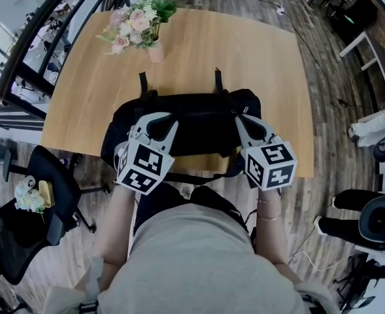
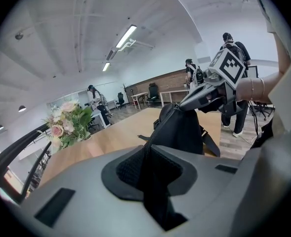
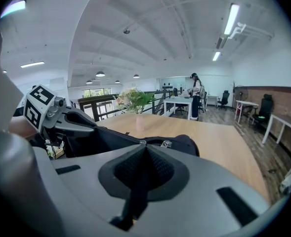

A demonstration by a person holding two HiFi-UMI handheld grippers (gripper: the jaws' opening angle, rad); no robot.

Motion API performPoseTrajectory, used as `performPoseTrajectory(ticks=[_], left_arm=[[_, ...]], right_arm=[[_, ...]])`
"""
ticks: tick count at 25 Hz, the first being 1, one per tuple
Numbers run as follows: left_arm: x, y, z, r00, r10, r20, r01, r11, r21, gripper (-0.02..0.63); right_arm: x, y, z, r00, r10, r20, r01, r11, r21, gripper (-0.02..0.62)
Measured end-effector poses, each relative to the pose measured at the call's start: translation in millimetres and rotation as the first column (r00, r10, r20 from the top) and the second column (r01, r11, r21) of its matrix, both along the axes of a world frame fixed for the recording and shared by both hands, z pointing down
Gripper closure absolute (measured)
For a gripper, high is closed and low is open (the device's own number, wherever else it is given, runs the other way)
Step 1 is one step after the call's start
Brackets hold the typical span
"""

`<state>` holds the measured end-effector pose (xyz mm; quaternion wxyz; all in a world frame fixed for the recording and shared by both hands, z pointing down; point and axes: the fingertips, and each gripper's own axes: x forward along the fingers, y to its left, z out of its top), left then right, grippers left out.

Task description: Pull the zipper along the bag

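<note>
Zipper pull (image 3: 143,142) at right jaws, unseen overhead.

The room was bright and evenly lit by long ceiling lamps (image 3: 230,19), which glared white in both gripper views. On the table (image 1: 244,57) the shadows were soft and weak. The black bag (image 1: 199,120) showed almost no detail. My gripper views bent strongly at the edges, with dark corners, and my own jaws, so near, looked blurred.
</note>
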<state>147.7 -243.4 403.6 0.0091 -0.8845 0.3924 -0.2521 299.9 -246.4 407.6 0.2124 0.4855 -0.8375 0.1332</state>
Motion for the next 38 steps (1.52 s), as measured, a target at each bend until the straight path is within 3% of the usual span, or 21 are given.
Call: performPoseTrajectory(ticks=[17, 29, 32, 35, 38], left_arm=[[-2.2, 2.6, -4.2, 0.999, -0.043, 0.000, 0.043, 0.999, 0.015, 0.548], [-3.6, 5.8, 5.3, 0.998, -0.068, -0.010, 0.068, 0.997, -0.034, 0.542], [-6.4, 4.3, 1.8, 0.994, -0.109, -0.025, 0.108, 0.994, -0.016, 0.489], [-11.0, 1.4, -4.0, 0.984, -0.162, -0.076, 0.160, 0.987, -0.021, 0.405], [-11.1, 2.2, -18.9, 0.956, -0.191, -0.221, 0.183, 0.981, -0.058, 0.333]], right_arm=[[28.1, -0.8, -6.5, 0.996, 0.094, -0.004, -0.094, 0.995, 0.033, 0.586], [16.1, 5.4, 0.0, 0.997, 0.073, 0.020, -0.073, 0.997, 0.027, 0.580], [12.1, 10.3, -2.9, 0.996, 0.082, 0.031, -0.084, 0.995, 0.049, 0.529], [16.4, 12.3, -16.3, 0.989, 0.131, 0.073, -0.139, 0.983, 0.120, 0.525], [6.6, 17.8, -30.0, 0.989, 0.103, 0.110, -0.120, 0.979, 0.165, 0.503]])
